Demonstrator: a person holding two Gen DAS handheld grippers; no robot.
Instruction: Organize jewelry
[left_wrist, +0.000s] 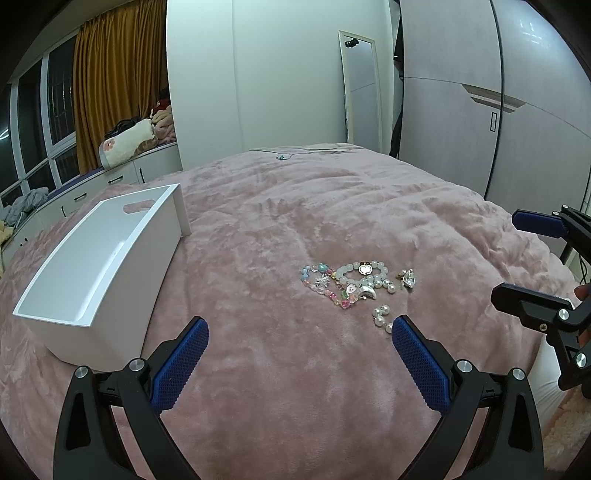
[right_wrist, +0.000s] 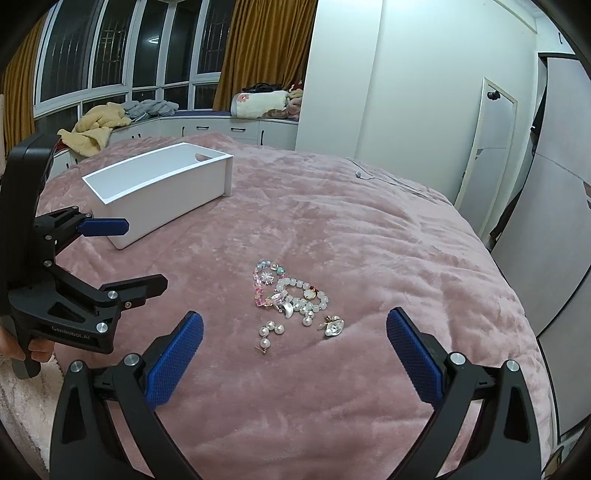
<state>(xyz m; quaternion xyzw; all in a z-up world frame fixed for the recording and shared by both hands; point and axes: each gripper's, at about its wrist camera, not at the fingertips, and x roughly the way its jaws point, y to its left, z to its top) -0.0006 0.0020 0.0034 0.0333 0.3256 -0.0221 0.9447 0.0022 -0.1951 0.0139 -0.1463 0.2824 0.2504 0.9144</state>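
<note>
A small heap of jewelry lies on the pink blanket: a colourful bead bracelet (left_wrist: 320, 281) (right_wrist: 266, 281), a pale jade bead bracelet (left_wrist: 364, 274) (right_wrist: 306, 293), a pearl earring (left_wrist: 382, 316) (right_wrist: 270, 330) and a silver-gold earring (left_wrist: 407, 278) (right_wrist: 333, 325). A white open box (left_wrist: 107, 264) (right_wrist: 162, 188) stands to the left of the heap. My left gripper (left_wrist: 300, 332) (right_wrist: 144, 254) is open and empty, near the heap's front left. My right gripper (right_wrist: 294, 328) (left_wrist: 511, 254) is open and empty, just in front of the heap.
The pink blanket (left_wrist: 295, 206) covers a bed whose edge drops off at the right. A cable with a small charm (left_wrist: 281, 156) lies at the far side. A mirror (left_wrist: 360, 88) and wardrobe stand behind; a window bench with clothes (right_wrist: 99, 127) is at the left.
</note>
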